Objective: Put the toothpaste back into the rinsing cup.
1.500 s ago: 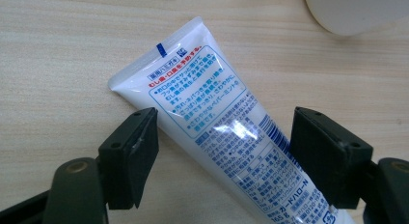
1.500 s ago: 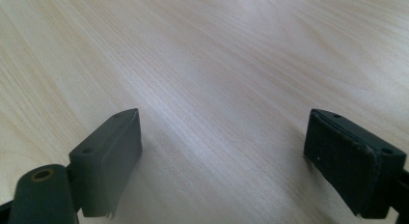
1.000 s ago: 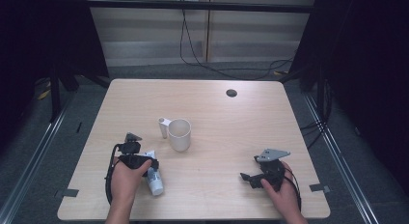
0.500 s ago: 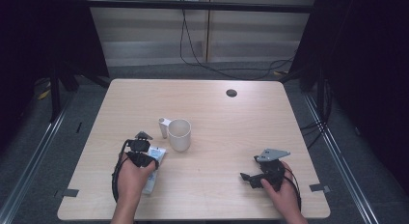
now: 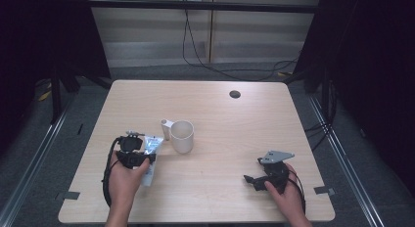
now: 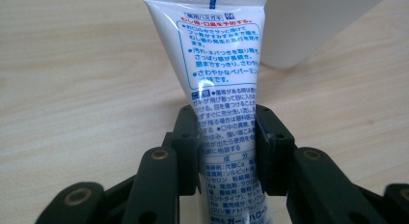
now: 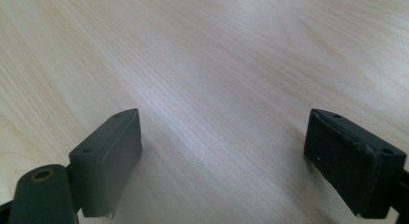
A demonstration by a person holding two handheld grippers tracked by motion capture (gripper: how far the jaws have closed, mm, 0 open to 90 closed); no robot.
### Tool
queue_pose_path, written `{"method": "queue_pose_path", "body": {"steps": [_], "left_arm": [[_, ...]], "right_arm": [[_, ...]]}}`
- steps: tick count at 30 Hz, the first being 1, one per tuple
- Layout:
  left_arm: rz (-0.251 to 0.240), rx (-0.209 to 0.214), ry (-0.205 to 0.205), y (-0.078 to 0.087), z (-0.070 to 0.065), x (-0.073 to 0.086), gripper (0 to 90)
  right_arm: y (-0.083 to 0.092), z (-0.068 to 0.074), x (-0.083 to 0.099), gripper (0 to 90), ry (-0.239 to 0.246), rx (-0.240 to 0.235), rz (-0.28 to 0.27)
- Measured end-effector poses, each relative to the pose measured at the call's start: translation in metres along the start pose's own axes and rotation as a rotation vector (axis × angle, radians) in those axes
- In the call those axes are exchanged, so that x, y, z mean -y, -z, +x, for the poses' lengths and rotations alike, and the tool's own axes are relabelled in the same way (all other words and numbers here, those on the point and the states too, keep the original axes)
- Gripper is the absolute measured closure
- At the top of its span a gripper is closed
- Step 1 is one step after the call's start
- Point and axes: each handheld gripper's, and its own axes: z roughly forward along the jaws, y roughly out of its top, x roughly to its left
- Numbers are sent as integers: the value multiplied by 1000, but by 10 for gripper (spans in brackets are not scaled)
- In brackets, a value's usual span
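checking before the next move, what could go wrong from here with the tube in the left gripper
1. The left gripper pinches the toothpaste tube across its soft body; the squeeze could push paste toward the cap or let the tube slip.
2. The white mug stands close beside the tube's far end; a swing could knock it.
3. The right gripper rests open over bare table, too far off to steady the mug.

The white toothpaste tube [image 6: 224, 84] carries blue Japanese print in bulleted lines inside a blue frame; a red line at its twelve o'clock end reads 薬用ハミガキ and a warning; lower down, 成分 heads the ingredient list; finer characters are too small to read.
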Motion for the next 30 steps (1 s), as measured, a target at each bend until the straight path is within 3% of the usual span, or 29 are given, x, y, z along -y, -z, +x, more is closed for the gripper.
{"method": "queue_pose_path", "body": {"steps": [15,22,30], "left_arm": [[-151,54,-23,14,3,-3,662],[-243,45,-41,23,4,-5,661],[-303,46,-52,27,1,-7,660]], "right_arm": [[0,0,0,130,0,1,1],[0,0,0,130,0,0,0],[0,0,0,130,0,1,1]]}}
